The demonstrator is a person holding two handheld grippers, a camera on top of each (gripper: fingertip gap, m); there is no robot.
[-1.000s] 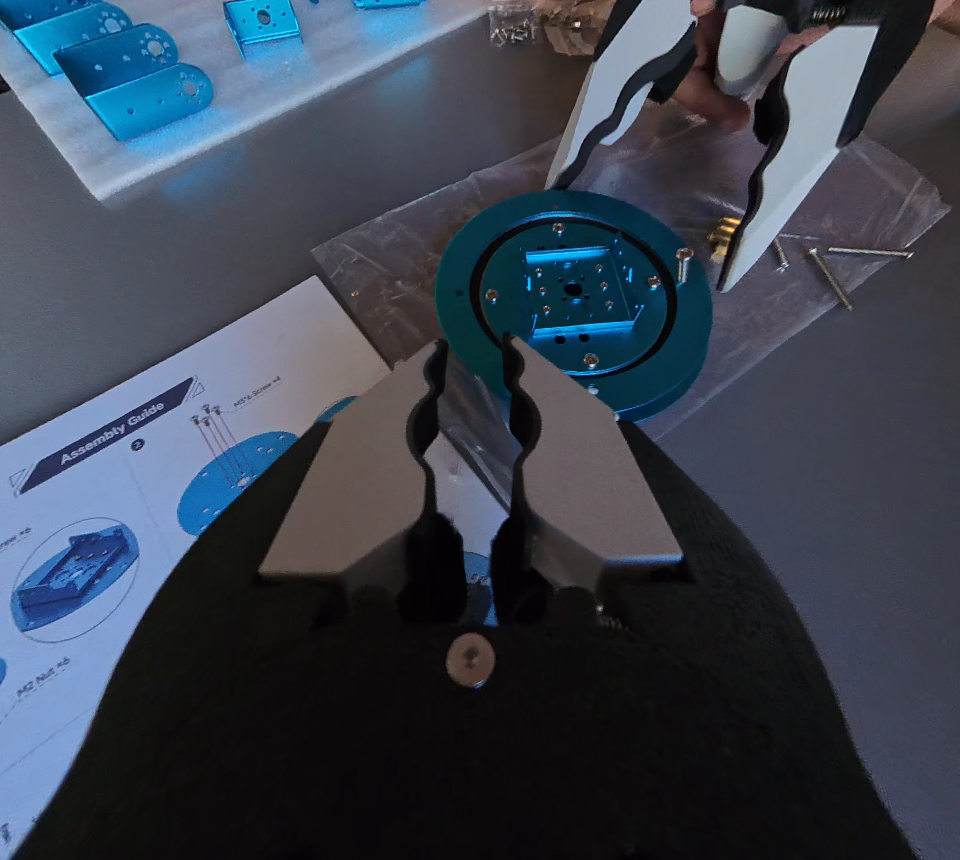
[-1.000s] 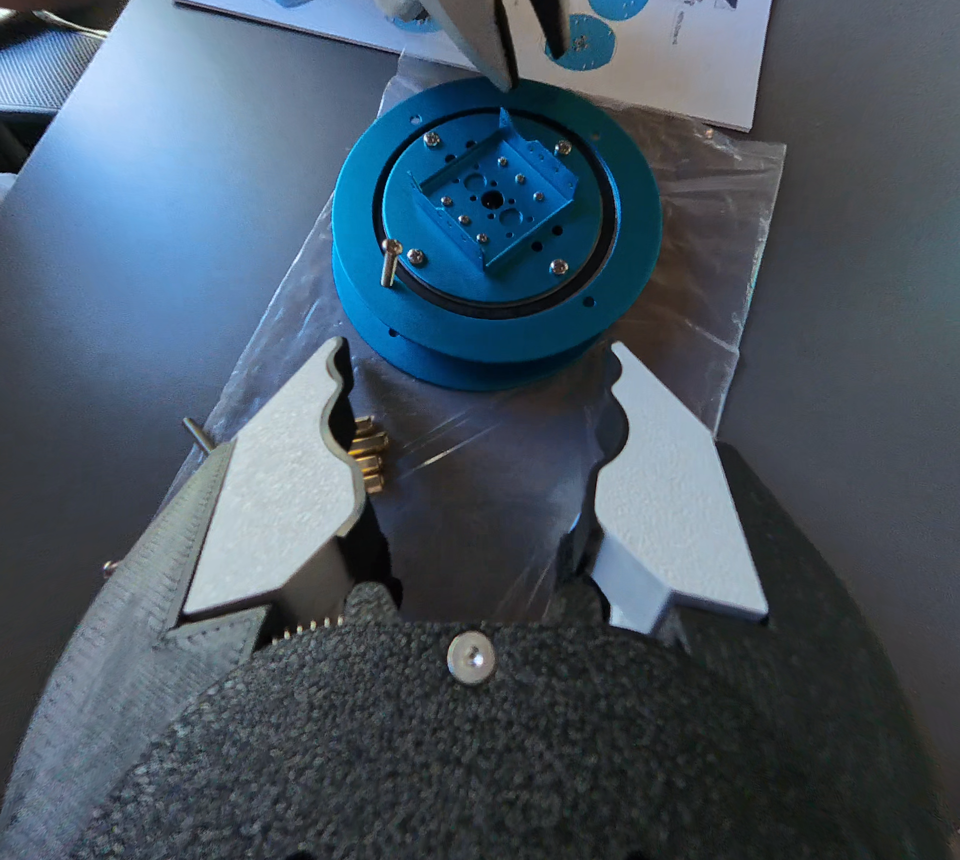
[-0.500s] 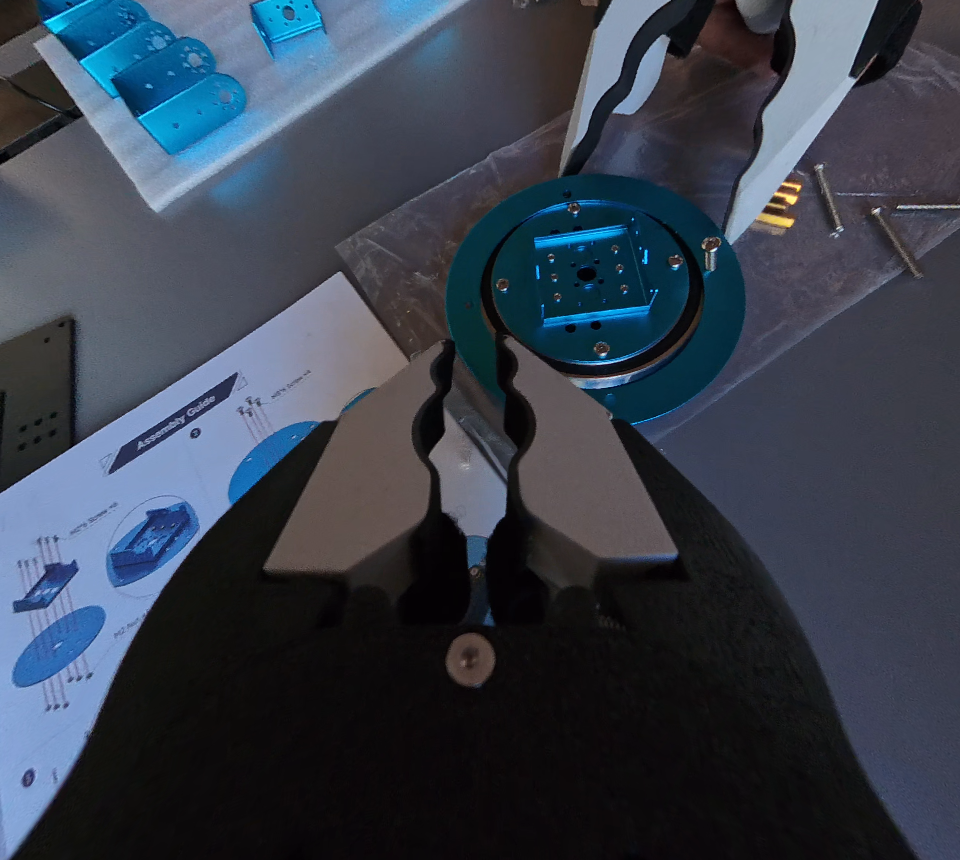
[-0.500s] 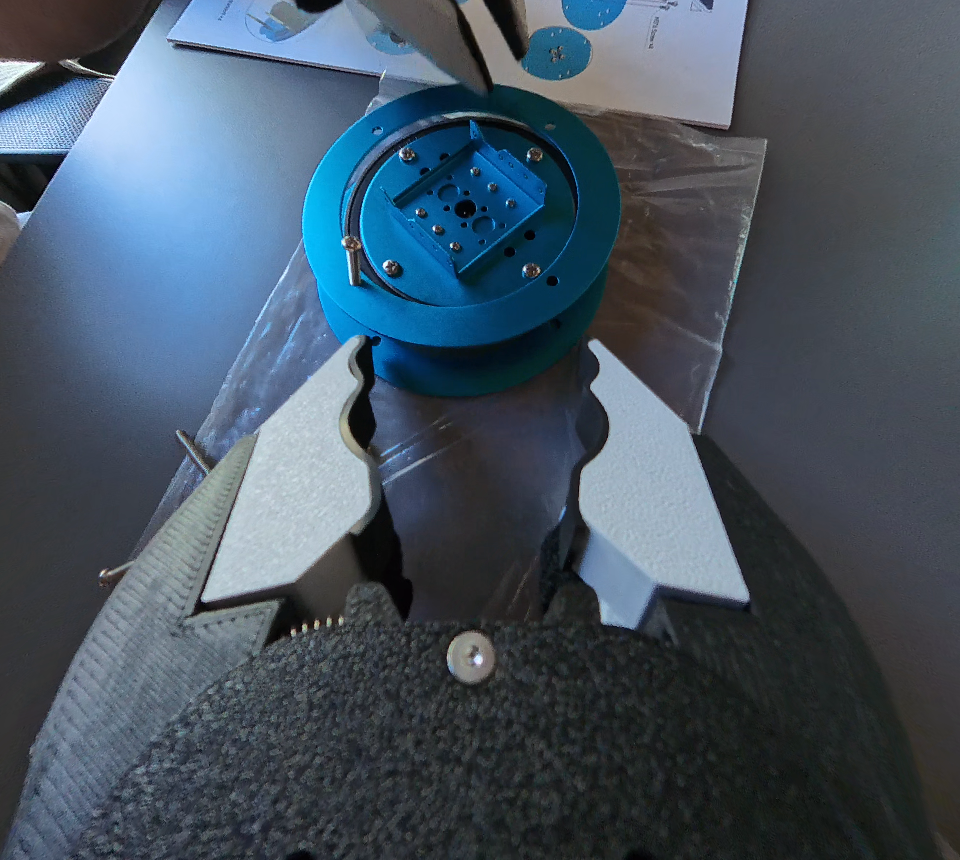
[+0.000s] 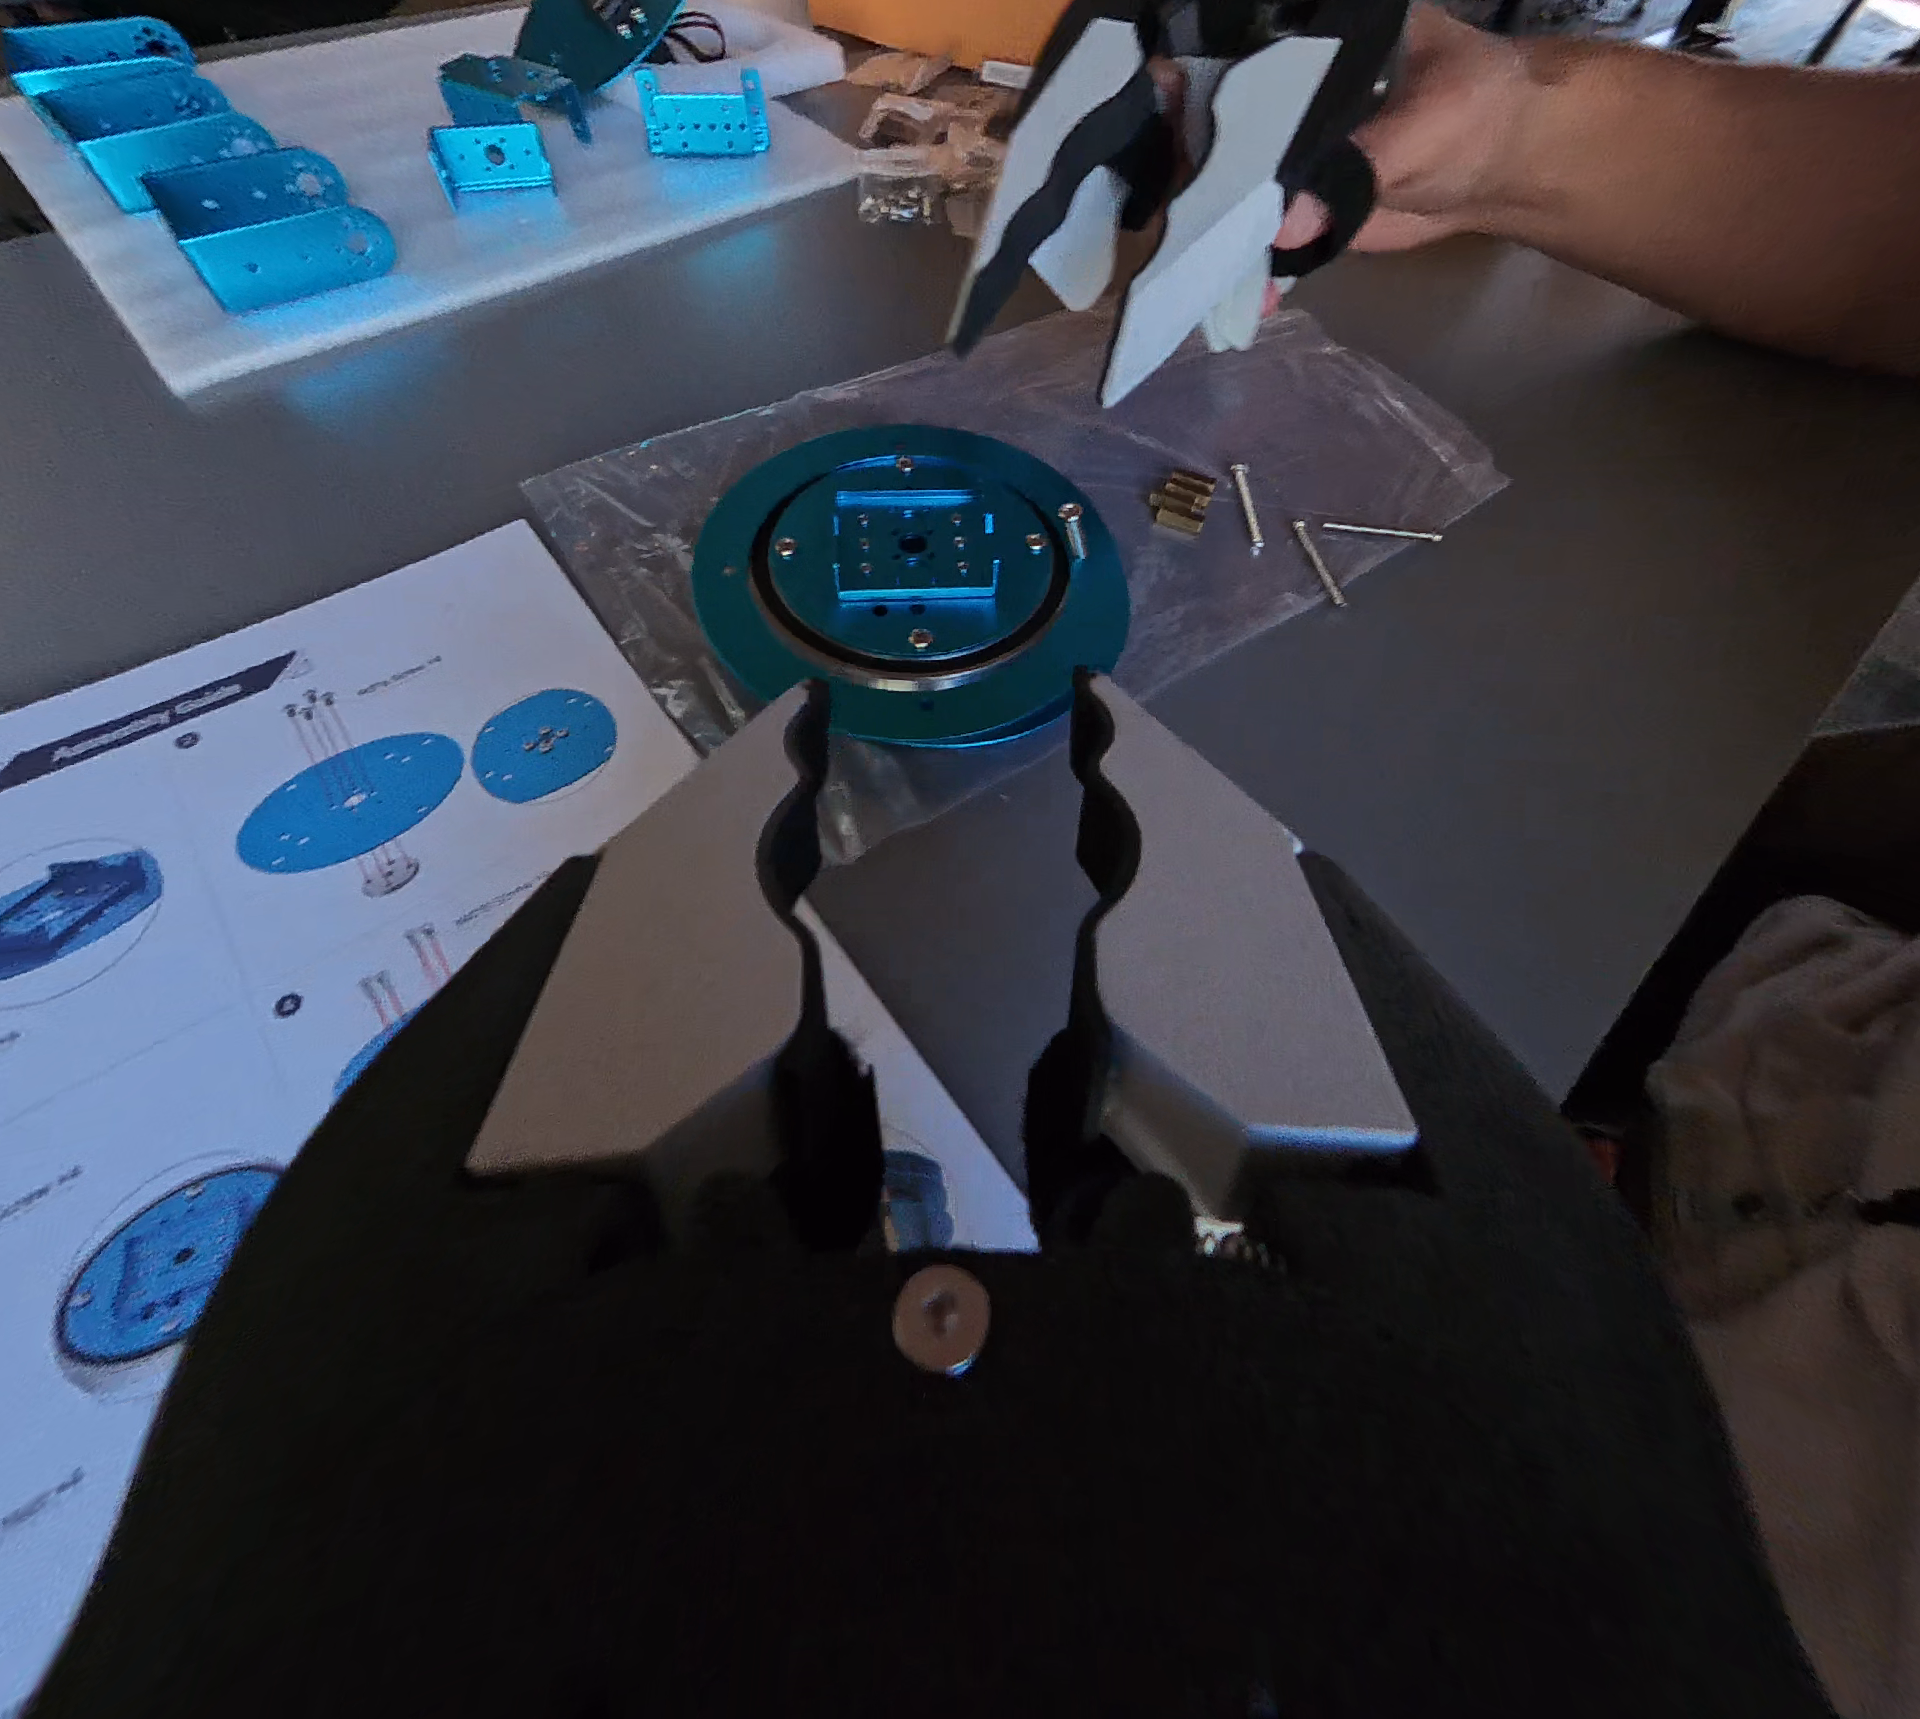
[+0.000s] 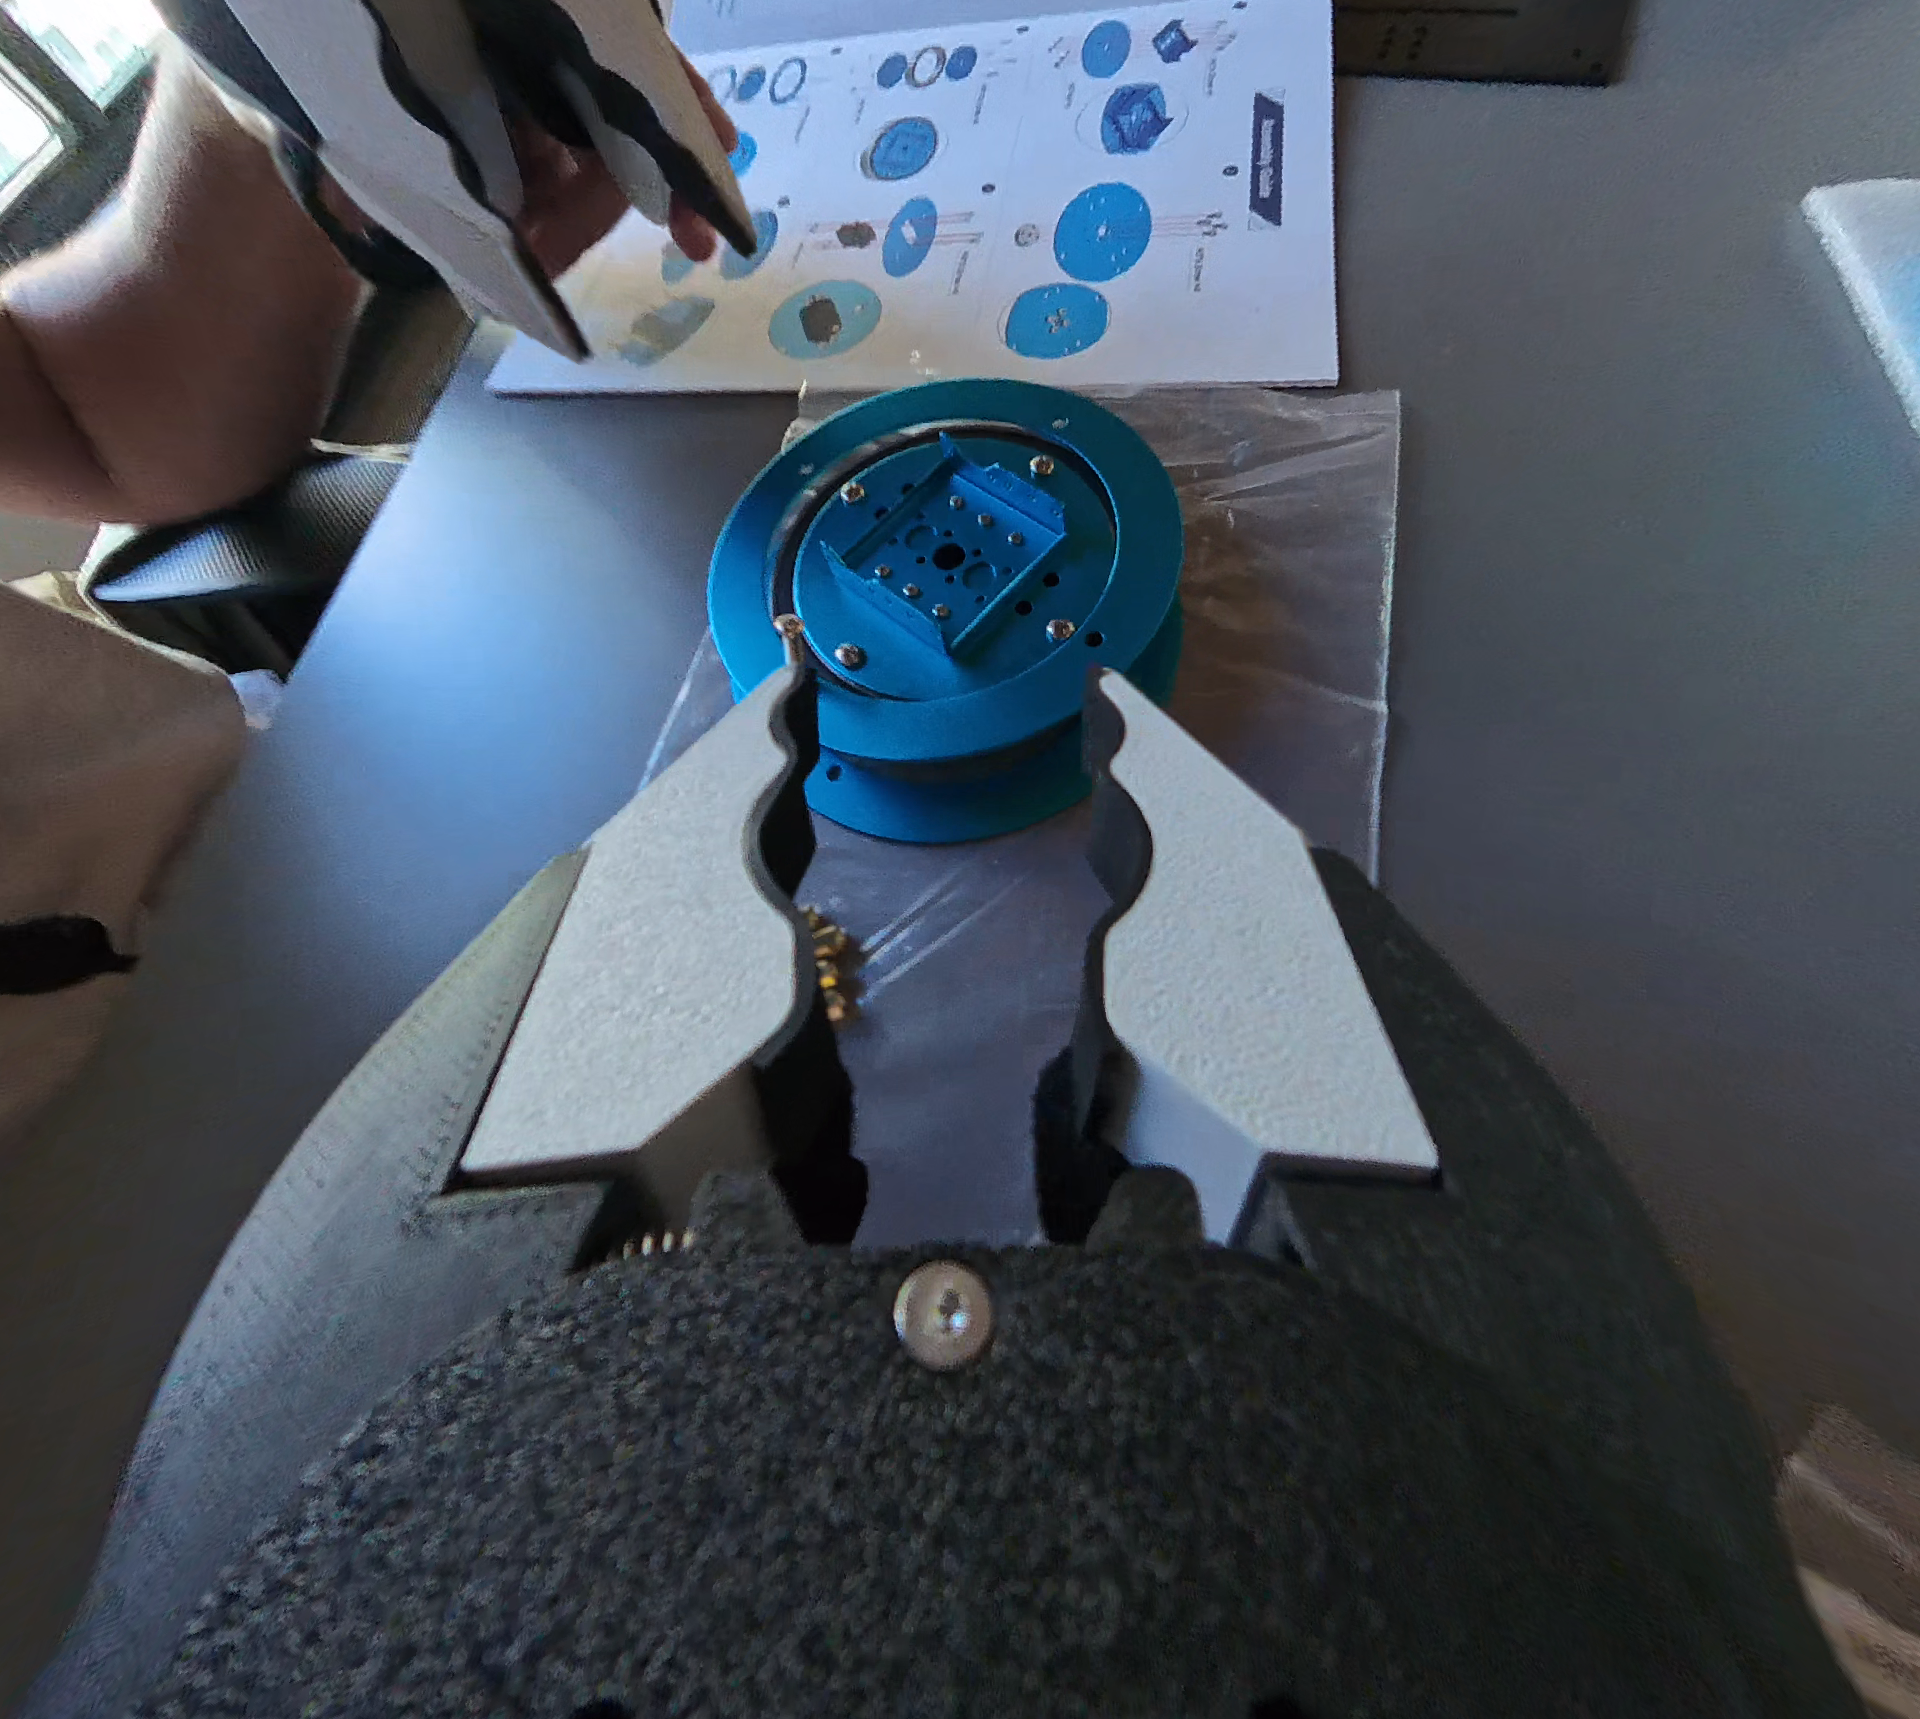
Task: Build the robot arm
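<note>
Blue turntable (image 5: pixel 909 599) on plastic bag (image 5: pixel 1299 422); left tongs (image 5: pixel 940 698), right tongs (image 6: pixel 945 682) both agape, empty.

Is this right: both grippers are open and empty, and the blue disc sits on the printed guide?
Not quite. The disc sits on the clear bag, beside the guide, not on it. The right wrist view shows this. The rest holds.

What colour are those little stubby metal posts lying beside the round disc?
The small standoffs are brass-gold, clearest in the left wrist view.
</note>
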